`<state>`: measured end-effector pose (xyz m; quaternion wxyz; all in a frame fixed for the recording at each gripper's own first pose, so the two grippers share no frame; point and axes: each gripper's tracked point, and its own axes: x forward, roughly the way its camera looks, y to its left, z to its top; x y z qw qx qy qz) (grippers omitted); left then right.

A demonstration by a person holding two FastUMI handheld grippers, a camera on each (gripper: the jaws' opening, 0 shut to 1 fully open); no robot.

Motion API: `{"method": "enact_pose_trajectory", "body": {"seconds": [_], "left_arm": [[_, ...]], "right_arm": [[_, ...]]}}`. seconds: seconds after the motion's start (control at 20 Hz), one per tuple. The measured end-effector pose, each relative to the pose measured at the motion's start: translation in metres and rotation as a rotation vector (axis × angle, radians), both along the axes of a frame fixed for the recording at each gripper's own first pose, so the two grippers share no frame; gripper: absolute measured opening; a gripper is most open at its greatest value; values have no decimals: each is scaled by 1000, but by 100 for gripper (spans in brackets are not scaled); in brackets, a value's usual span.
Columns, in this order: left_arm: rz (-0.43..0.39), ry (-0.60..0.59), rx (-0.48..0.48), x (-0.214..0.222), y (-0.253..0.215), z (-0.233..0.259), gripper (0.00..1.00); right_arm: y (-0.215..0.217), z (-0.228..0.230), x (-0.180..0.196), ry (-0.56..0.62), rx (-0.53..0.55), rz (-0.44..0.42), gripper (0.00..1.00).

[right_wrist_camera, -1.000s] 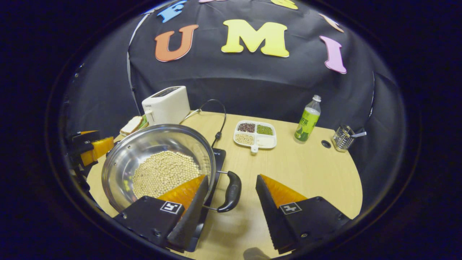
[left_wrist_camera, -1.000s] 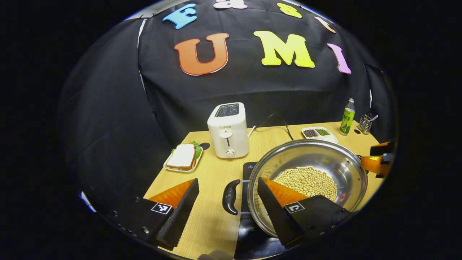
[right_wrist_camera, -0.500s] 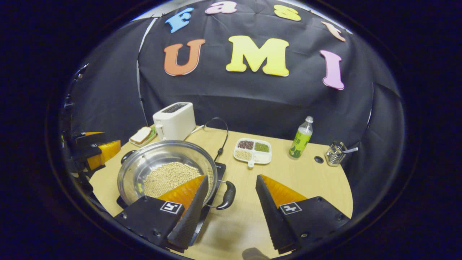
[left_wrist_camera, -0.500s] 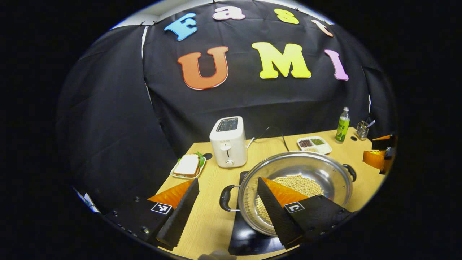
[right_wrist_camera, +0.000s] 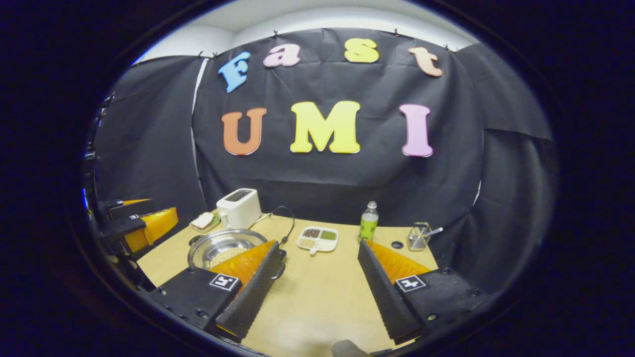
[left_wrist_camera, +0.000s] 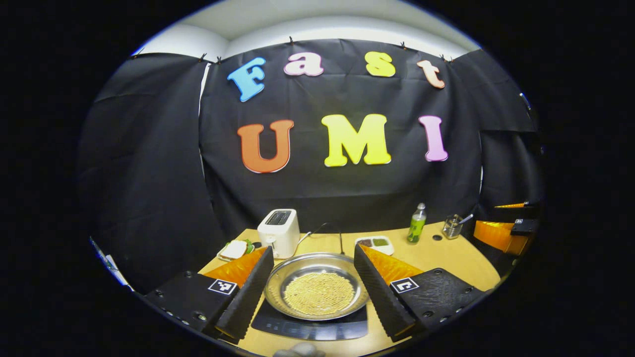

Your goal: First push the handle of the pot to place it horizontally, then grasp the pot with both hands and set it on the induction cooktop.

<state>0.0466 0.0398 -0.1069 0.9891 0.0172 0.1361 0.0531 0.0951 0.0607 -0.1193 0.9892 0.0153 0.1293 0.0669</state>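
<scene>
On the table, pot (beans inside) sits on cooktop; both grippers' fingers spread.

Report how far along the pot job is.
Done: the pot of beans sits on the induction cooktop. In hand: nothing; the left gripper and right gripper are open, apart from the pot. Left: nothing visible.

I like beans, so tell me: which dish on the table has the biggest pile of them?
The steel pot on the black cooktop: one wide heap of pale beans. The white divided tray holds only small portions.
</scene>
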Motion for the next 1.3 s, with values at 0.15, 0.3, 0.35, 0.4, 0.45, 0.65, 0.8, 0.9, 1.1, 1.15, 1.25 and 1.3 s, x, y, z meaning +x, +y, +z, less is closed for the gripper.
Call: {"method": "enact_pose_trajectory", "body": {"seconds": [0.15, 0.3, 0.35, 0.4, 0.45, 0.65, 0.8, 0.9, 1.1, 1.15, 1.25, 1.3], "left_arm": [[-23, -60, 16, -17, -54, 32, 96], [-46, -103, -1, -36, -103, 55, 96], [-49, -107, -3, -42, -115, 58, 96], [-48, -113, -5, -49, -125, 62, 96], [-48, -120, -3, -53, -134, 66, 96], [-44, -145, 15, -72, -157, 84, 96], [-32, -148, 22, -81, -162, 90, 96], [-34, -139, 19, -85, -165, 90, 96], [-32, -133, 39, -83, -151, 89, 96], [-32, -139, 37, -82, -148, 91, 96], [-39, -127, 24, -78, -146, 90, 96], [-43, -125, 20, -76, -144, 91, 96]], "right_arm": [[-55, 22, -33, -30, 18, -31, 100], [-107, 42, -62, -87, 46, -77, 100], [-119, 47, -72, -103, 52, -78, 100], [-131, 52, -81, -118, 58, -78, 100], [-142, 56, -88, -131, 60, -85, 97], [-169, 64, -112, -155, 54, -97, 96], [-176, 70, -120, -162, 49, -100, 97], [-177, 73, -125, -167, 49, -107, 96], [-167, 80, -127, -173, 60, -104, 96], [-163, 80, -126, -163, 63, -97, 96], [-162, 80, -123, -147, 61, -108, 97], [-162, 83, -121, -150, 64, -112, 97]]}}
